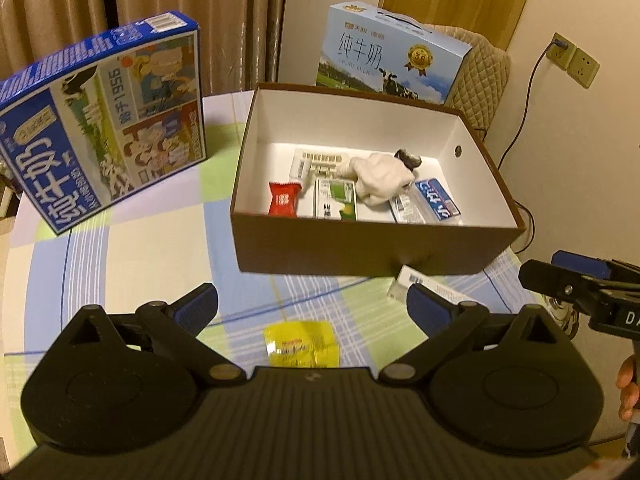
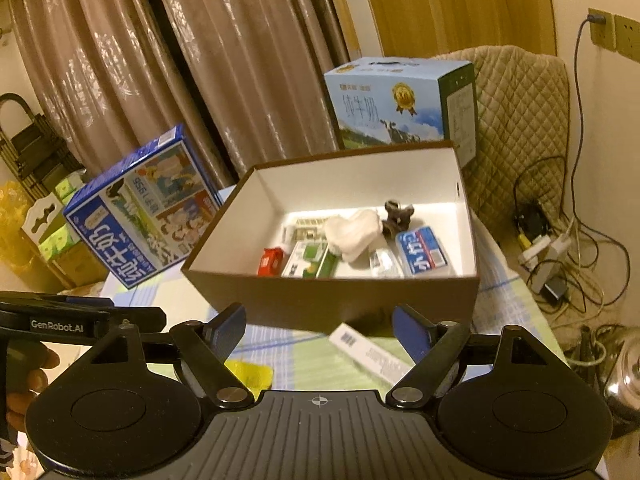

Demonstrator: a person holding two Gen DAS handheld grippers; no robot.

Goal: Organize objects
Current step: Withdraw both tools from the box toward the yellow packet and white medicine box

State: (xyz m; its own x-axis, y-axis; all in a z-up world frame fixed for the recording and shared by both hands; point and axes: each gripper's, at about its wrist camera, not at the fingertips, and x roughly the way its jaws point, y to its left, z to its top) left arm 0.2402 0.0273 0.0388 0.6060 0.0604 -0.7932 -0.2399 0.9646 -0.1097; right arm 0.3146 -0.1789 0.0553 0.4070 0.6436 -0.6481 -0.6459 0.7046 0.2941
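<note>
A brown cardboard box (image 1: 360,254) (image 2: 332,306) with a white inside stands on the checked tablecloth (image 1: 152,248). Inside lie a red packet (image 1: 283,199), a green-and-white carton (image 1: 335,199), a white cloth toy (image 1: 380,178), a blue pack (image 1: 438,200) and a blister strip (image 1: 318,160). A yellow sachet (image 1: 302,343) (image 2: 250,374) lies on the cloth just under my open left gripper (image 1: 312,308). A white flat box (image 1: 412,282) (image 2: 370,350) lies by the brown box's near wall, under my open right gripper (image 2: 318,330). Neither gripper holds anything.
A dark blue milk carton box (image 1: 104,120) (image 2: 144,212) leans at the left of the table. A light blue milk case (image 1: 394,54) (image 2: 396,104) stands behind the brown box, beside a quilted chair (image 2: 520,120). Cables and a power strip (image 2: 548,248) lie on the floor at right.
</note>
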